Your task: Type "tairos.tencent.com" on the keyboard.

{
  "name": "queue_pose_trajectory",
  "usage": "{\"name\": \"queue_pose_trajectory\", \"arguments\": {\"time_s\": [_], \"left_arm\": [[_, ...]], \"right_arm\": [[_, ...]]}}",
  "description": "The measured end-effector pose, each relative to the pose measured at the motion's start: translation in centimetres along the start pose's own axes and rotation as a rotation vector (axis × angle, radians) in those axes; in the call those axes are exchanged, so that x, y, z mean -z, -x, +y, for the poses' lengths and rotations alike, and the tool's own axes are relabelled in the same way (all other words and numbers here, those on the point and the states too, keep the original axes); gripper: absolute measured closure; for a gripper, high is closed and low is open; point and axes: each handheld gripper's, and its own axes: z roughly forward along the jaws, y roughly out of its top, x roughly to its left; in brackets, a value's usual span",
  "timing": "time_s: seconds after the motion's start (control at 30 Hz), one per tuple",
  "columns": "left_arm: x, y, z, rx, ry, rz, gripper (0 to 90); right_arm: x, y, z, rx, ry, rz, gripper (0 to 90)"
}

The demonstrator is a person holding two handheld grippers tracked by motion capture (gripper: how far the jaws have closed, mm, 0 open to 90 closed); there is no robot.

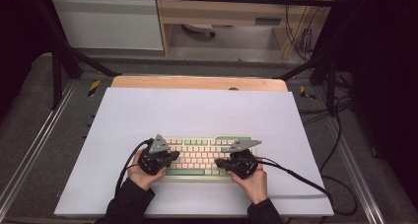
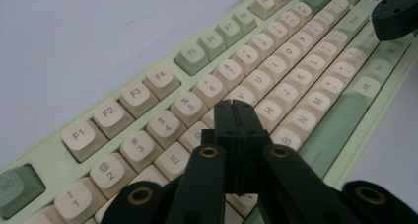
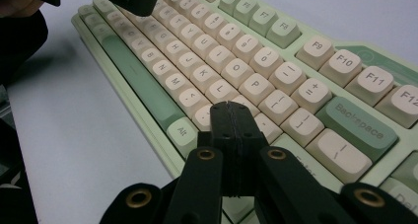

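Keyboard under both jaw pairs

Pale green keyboard (image 1: 199, 157) with cream keys lies flat, its letter rows directly beneath both pairs of closed jaws.

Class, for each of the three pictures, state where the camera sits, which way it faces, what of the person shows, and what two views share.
High view: above the person's side, facing forward and down on the keyboard; forearms, hands and both grippers show.
Left gripper view: rides the left gripper, facing along its closed jaws over the number and function rows.
Right gripper view: rides the right gripper, jaws closed, facing the Backspace key.
Both gripper views share the green space bar.
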Motion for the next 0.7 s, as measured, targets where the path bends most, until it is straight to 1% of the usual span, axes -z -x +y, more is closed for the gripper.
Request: {"name": "queue_pose_trajectory", "arguments": {"time_s": [0.13,0.33,0.7], "left_arm": [[0.5,-0.4,-0.3,0.008,0.002,0.006,90.0],[0.8,-1.1,-0.5,0.024,0.003,0.019,90.0],[0.5,-1.8,-0.7,0.041,-0.003,0.044,90.0]], "right_arm": [[0.0,0.0,0.0,0.002,-0.001,0.001,90.0],[-0.1,0.0,0.0,-0.001,-0.001,0.001,90.0],[-0.2,0.0,-0.1,0.002,-0.002,0.002,90.0]]}}
